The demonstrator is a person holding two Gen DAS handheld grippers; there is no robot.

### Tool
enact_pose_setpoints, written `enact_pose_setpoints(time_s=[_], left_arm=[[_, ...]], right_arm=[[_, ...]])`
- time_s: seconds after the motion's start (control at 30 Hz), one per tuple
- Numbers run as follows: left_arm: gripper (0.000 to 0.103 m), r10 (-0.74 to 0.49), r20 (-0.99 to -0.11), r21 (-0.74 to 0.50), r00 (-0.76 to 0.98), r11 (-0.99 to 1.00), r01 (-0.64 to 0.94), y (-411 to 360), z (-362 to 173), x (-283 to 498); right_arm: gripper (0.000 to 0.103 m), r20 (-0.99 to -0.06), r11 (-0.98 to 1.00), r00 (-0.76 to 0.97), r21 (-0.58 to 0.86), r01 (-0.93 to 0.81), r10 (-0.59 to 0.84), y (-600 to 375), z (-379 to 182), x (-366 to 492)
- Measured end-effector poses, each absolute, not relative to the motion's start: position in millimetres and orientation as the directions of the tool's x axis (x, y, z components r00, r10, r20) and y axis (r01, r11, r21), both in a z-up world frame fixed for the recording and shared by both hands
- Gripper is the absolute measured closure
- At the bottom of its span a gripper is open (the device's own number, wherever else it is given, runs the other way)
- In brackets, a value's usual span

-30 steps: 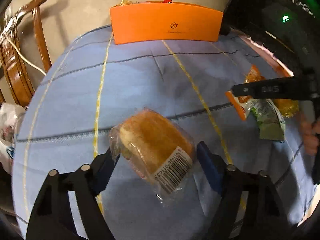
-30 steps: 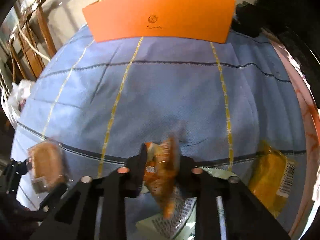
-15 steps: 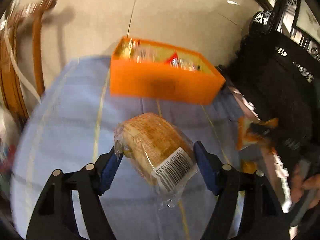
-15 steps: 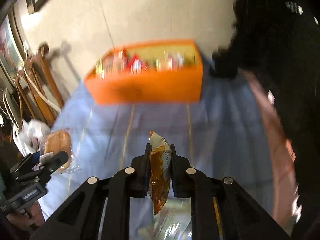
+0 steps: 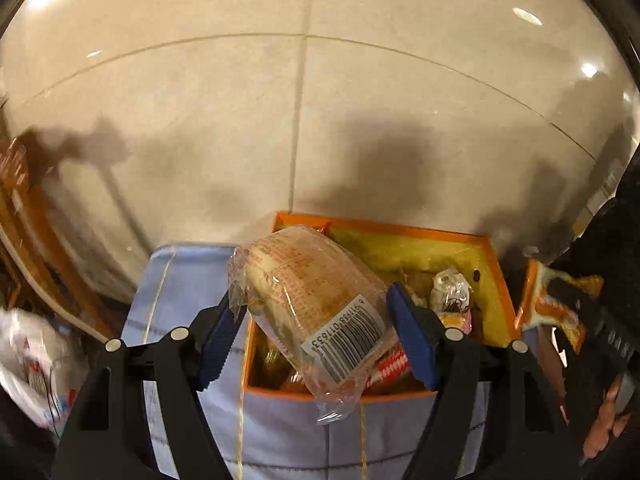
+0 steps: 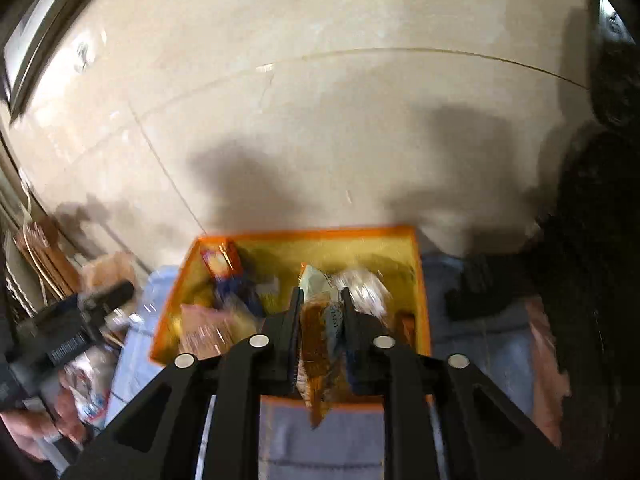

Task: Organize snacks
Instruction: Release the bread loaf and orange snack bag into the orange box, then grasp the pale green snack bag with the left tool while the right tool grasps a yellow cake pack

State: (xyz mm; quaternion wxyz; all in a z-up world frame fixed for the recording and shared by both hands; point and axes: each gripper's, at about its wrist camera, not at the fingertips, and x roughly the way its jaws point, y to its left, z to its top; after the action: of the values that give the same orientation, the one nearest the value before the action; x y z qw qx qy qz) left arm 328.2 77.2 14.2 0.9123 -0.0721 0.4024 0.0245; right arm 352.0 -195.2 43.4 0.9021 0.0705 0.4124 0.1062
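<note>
Glossy beige tiled floor [image 5: 304, 92], wooden chair [image 5: 24, 216] left, blue tablecloth [image 5: 172, 280]

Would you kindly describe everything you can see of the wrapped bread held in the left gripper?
The bread is a golden-brown loaf-shaped piece sealed in clear, crinkly plastic with faint printing. A white barcode label sits on its near end, and a flap of loose wrapper hangs below. It lies tilted, far end higher, clamped on both sides between the blue pads of the left gripper. It hangs in the air above the near left part of the open orange box, touching nothing but the pads.
</note>
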Motion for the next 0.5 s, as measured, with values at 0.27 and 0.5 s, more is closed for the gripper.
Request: enact_pose_setpoints(time_s=[0.27, 0.5], left_arm=[[0.004, 0.015, -0.707, -0.023, 0.707, 0.999, -0.044, 51, 21, 286], [0.004, -0.222, -0.723, -0.026, 0.654, 0.955, 0.294, -32, -44, 141]], right_arm=[[0.004, -0.755, 0.989, 0.64, 0.14, -0.055, 0.143, -238, 44, 310], [0.004, -0.85, 0.985, 0.523, 0.04, 0.17, -0.056, -313, -40, 148]])
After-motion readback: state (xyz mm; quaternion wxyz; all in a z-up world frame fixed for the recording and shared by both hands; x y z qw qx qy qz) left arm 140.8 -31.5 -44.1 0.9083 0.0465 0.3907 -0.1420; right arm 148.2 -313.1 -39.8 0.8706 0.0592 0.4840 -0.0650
